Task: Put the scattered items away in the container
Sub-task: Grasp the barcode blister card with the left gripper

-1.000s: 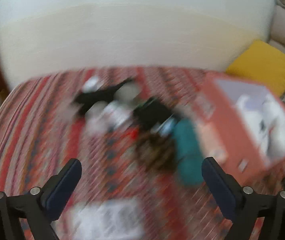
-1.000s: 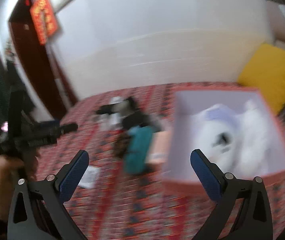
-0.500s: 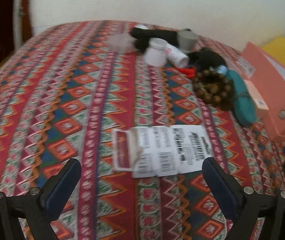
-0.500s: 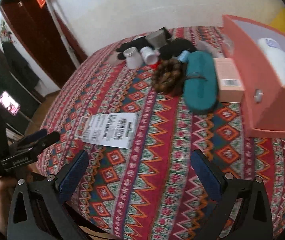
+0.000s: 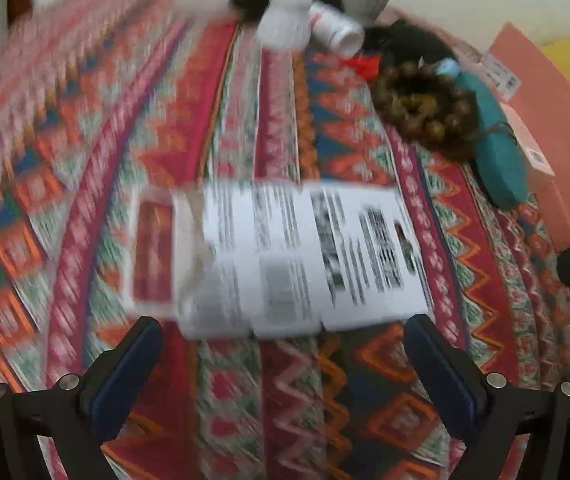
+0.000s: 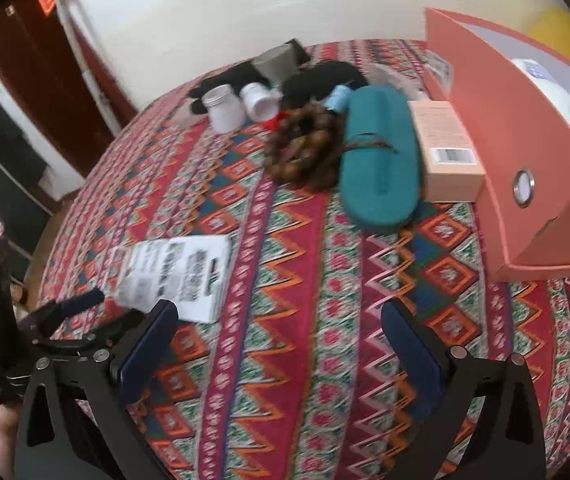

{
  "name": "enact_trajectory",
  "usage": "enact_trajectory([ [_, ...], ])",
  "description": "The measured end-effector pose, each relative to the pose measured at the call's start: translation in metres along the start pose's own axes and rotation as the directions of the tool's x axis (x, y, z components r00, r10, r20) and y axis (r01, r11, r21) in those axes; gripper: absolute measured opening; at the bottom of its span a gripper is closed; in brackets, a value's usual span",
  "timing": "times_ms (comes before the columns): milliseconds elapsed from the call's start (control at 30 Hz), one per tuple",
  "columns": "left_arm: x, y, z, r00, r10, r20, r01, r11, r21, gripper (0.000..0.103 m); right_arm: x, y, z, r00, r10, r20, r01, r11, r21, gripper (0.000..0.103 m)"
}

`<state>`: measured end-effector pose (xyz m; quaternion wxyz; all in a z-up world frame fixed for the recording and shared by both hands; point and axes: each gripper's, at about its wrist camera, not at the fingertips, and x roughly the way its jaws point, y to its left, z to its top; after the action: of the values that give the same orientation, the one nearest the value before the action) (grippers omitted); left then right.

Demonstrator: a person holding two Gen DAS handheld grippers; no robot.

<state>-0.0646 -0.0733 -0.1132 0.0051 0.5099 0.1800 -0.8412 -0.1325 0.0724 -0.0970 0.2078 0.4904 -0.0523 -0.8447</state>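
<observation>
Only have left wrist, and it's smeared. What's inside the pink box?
Observer: Right wrist shows something white and soft, likely a plush toy, in the pink box.
Operator: The grey smear behind the white jars?
Observer: A grey tapered container resting against black fabric.
Operator: Right tongs state?
Observer: Right tongs are open and empty over bare cloth, between the printed sheet and the box.
</observation>
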Motion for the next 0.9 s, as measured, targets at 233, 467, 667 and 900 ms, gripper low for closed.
enact_trajectory([
  [233, 0.025, 0.025, -0.002, 0.925, -0.366, 0.103, 0.377, 0.851, -0.364, 0.099, 0.013, -0.011, -0.014, 0.999, 0.032, -0.017, -0.032, 0.999, -0.008, 0.103],
  [467, 0.047, 0.017, 0.04, 0.944, -0.259, 0.206, 0.319, 0.878, -0.357, 0.1, 0.015, -0.013, -0.01, 0.993, 0.118, 0.001, -0.118, 0.992, -0.039, 0.103],
  [667, 0.053, 0.033, 0.067, 0.955, -0.178, 0.237, 0.271, 0.85, -0.452, 0.101, 0.017, -0.015, -0.008, 0.994, 0.107, 0.001, -0.107, 0.993, -0.056, 0.103],
  [900, 0.112, -0.033, 0.133, 0.95, 0.31, -0.045, -0.313, 0.941, -0.128, 0.103, 0.019, -0.019, -0.007, 0.994, 0.107, 0.009, -0.106, 0.993, -0.059, 0.103],
])
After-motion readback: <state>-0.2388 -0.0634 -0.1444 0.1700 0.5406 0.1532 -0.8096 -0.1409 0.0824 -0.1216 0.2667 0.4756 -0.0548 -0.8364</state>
